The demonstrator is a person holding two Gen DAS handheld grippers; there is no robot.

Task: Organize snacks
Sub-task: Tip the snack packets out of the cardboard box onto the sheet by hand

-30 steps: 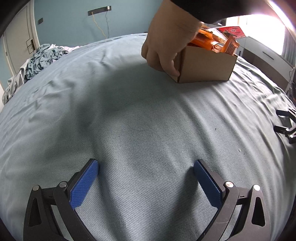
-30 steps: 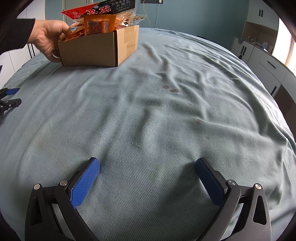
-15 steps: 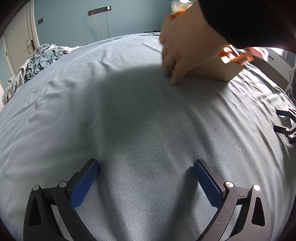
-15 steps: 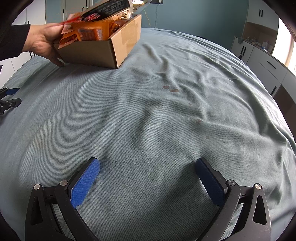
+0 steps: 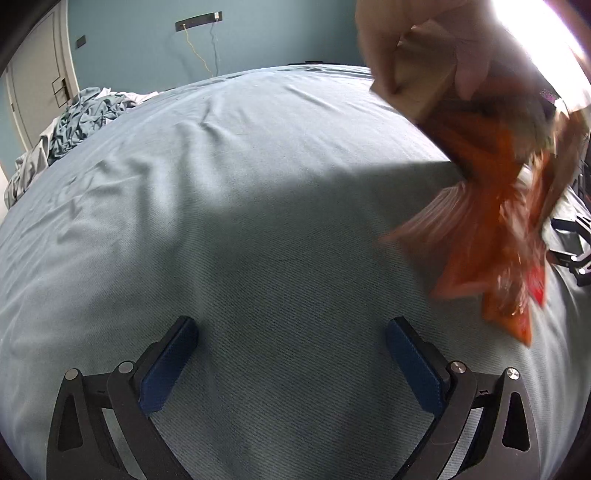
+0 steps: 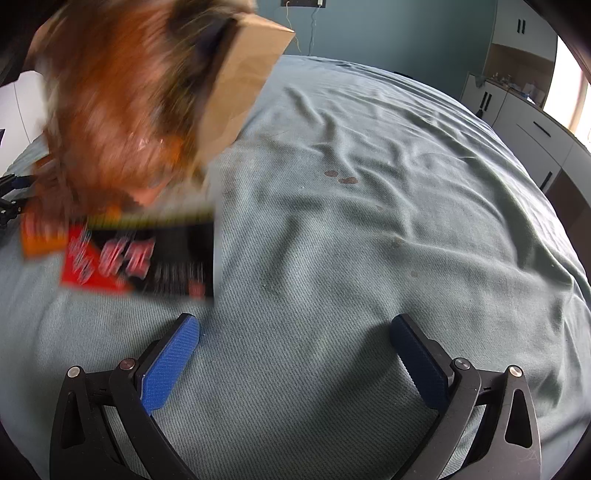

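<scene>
A bare hand [image 5: 424, 33] holds a cardboard box [image 6: 243, 85] tipped over above the bed, also seen in the left wrist view [image 5: 417, 81]. Orange snack packets [image 5: 491, 236] spill out of it, blurred by motion. A black and red packet [image 6: 147, 258] lies or falls on the sheet below the box, with an orange packet [image 6: 42, 236] beside it. My left gripper [image 5: 291, 362] is open and empty, resting low over the bed. My right gripper [image 6: 295, 362] is open and empty, with the black and red packet just beyond its left finger.
A blue-grey bedsheet [image 6: 369, 229] covers the bed, with small brown stains [image 6: 340, 176]. Crumpled bedding [image 5: 77, 122] lies at the far left. White cabinets [image 6: 535, 122] stand at the right. The other gripper's fingers show at the edge [image 5: 572, 251].
The hand has lifted the box off the bed and tipped it over. The snack packets are pouring out onto the sheet. Both grippers have stayed still and open.
</scene>
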